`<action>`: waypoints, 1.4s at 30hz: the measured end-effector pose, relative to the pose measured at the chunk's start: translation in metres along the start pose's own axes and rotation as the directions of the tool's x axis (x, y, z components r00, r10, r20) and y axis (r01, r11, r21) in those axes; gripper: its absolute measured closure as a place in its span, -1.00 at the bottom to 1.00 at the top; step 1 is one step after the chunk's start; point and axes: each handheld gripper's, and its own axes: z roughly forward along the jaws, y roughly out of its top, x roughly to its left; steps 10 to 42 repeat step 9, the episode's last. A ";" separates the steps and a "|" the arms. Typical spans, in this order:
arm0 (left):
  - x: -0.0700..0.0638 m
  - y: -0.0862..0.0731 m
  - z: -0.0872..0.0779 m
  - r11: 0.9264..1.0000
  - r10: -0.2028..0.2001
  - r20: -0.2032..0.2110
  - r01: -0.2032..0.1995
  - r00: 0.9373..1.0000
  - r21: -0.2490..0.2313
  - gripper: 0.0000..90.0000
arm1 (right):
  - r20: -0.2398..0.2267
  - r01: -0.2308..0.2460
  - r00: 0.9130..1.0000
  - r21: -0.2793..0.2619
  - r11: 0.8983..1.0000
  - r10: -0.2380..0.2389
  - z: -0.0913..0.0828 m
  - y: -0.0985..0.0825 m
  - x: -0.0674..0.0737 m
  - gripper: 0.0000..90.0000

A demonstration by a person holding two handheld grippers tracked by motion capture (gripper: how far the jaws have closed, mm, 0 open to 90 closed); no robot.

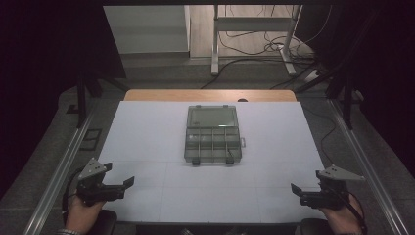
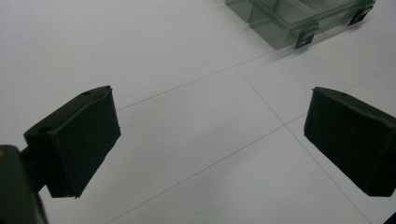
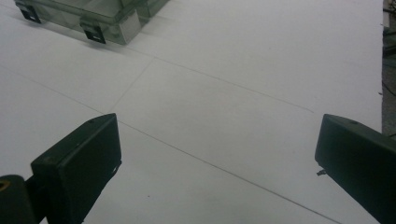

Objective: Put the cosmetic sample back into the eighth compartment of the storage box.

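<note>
Clear compartment box [image 1: 213, 134] lying flat at the middle of the white surface [image 1: 147, 142], a little toward the far side. Long axis running near to far in the high view, away from the person; undivided lidded section at the far end, rows of small compartments at the near end. Two dark latches [image 1: 195, 162] on the near short edge, facing the person; a small tab sticking out on the right long side. Lid down, box level, not tilted.

Left gripper [image 1: 117, 186] held at the near left corner of the surface, fingers [image 2: 77, 140] released and spread wide, nothing between them; pointing in toward the middle. Box's near corner [image 2: 299, 21] seen at the upper right of the left gripper view, well apart from the fingertips.

Right gripper [image 1: 299, 192] held at the near right corner, fingers [image 3: 79, 163] likewise released and wide, grasping nothing; box [image 3: 93, 16] at the upper left of the right gripper view, well apart.

Bare white surface with faint seam lines between both grippers and the box, nothing in the way. Beyond the far edge: a wooden strip [image 1: 210, 95], a metal frame leg [image 1: 214, 44] and loose cables [image 1: 254, 46] on the floor
</note>
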 end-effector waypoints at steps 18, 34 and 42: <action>0.000 0.001 0.000 1.000 0.001 0.000 -0.001 1.000 0.001 -0.92 | 0.006 -0.006 1.000 0.012 1.000 0.006 0.001 -0.002 -0.002 -0.99; 0.000 0.001 0.000 1.000 0.001 0.000 -0.001 1.000 0.001 -0.92 | 0.006 -0.006 1.000 0.012 1.000 0.006 0.001 -0.002 -0.002 -0.99; 0.000 0.001 0.000 1.000 0.001 0.000 -0.001 1.000 0.001 -0.92 | 0.006 -0.006 1.000 0.012 1.000 0.006 0.001 -0.002 -0.002 -0.99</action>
